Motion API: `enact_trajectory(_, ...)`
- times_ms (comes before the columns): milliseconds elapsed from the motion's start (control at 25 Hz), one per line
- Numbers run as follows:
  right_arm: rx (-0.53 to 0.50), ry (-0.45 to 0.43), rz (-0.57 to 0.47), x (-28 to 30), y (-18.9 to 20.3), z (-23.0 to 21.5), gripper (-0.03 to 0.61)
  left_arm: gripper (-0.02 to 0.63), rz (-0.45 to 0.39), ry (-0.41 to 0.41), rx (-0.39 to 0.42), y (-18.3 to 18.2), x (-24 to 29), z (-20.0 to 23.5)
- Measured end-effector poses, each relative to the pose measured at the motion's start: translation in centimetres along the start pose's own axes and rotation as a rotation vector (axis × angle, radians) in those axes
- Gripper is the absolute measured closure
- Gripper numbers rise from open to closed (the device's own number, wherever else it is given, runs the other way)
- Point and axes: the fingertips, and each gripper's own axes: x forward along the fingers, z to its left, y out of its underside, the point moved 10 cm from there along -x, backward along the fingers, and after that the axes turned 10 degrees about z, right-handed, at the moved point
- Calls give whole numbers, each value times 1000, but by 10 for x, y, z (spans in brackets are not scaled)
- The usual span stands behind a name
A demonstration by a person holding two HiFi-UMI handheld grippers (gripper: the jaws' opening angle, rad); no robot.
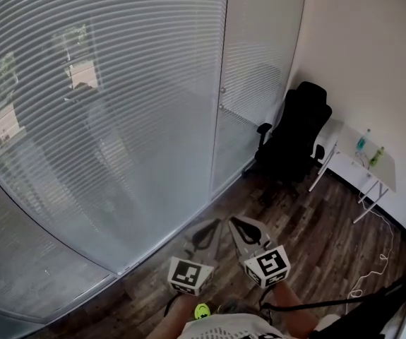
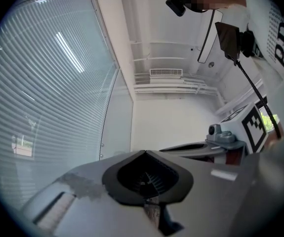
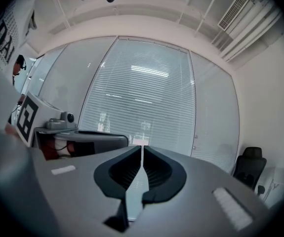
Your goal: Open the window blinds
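Observation:
The window blinds (image 1: 82, 119) hang with their slats turned closed behind a tall glass wall, filling the left of the head view. They also show in the left gripper view as the blinds (image 2: 43, 107) and straight ahead in the right gripper view as the blinds (image 3: 142, 102). My left gripper (image 1: 204, 233) and right gripper (image 1: 239, 224) are side by side low in the head view, well short of the glass. The left gripper (image 2: 144, 153) is shut with nothing in it. The right gripper (image 3: 142, 147) shows only a thin slit between its jaws and holds nothing.
A black office chair (image 1: 294, 136) stands in the far corner by a narrow glass door panel (image 1: 255, 83). A white folding table (image 1: 361, 164) with two bottles (image 1: 362, 141) is against the right wall. A white cable (image 1: 379, 260) lies on the wooden floor.

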Motion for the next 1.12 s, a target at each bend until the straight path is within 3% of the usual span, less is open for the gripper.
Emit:
enact_trajectory(520,-42,-51,-2,60,12,-88,557,623,-11,-34,-3,4,98,33)
enact_trajectory(640,-46,-81,-2,76,5,-125,557,623,-25,-67,-28,-6,136,43)
enact_trajectory(800,-67,-118,9,99,-7,-184,557,623,1,-104,-4,-20,194,57)
enact_trajectory(1120,-91,-147,11,126,4,-222,557,623,-25,-142,3,-11,238,67)
